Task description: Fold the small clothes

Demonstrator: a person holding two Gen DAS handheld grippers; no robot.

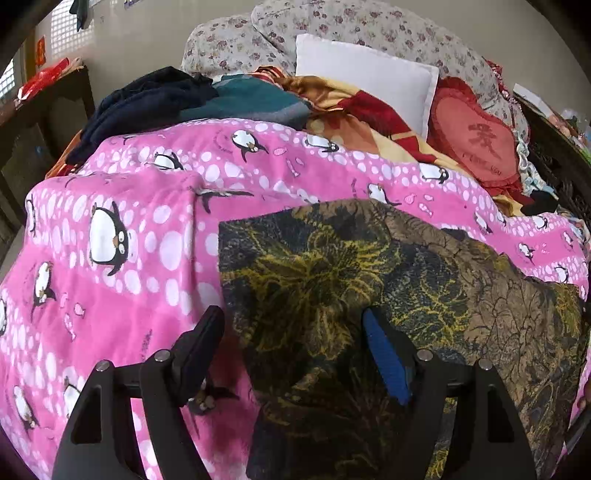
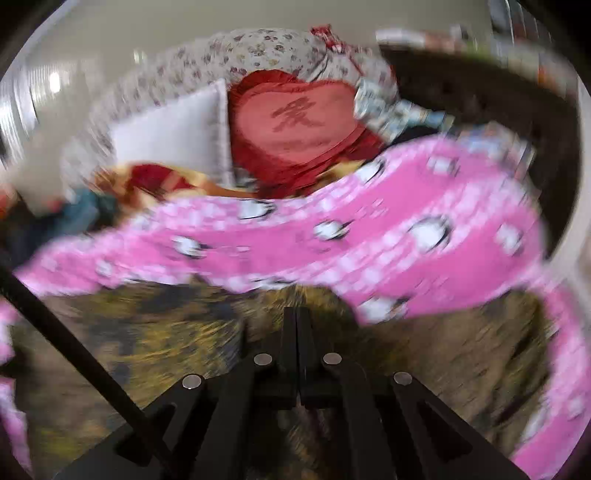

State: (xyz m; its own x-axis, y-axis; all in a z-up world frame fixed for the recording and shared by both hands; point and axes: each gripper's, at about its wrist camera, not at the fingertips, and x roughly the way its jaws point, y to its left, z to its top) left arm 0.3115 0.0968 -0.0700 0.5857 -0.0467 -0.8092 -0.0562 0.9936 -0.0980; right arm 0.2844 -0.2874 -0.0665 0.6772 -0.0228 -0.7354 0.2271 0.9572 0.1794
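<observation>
A dark garment with a yellow and brown floral print (image 1: 369, 295) lies on a pink penguin blanket (image 1: 129, 258). My left gripper (image 1: 293, 321) is open just above the garment's left part, one finger over the blanket by the garment's left edge, the other over the cloth. In the blurred right wrist view my right gripper (image 2: 297, 317) has its fingers pressed together at the far edge of the garment (image 2: 166, 343), where it meets the blanket (image 2: 369, 240). Whether cloth is pinched between them I cannot tell.
At the far side of the bed lie a white pillow (image 1: 365, 77), a red heart cushion (image 1: 476, 140), a floral quilt (image 1: 332, 26), and dark navy and teal clothes (image 1: 155, 99). Dark furniture (image 1: 557, 147) stands at the right.
</observation>
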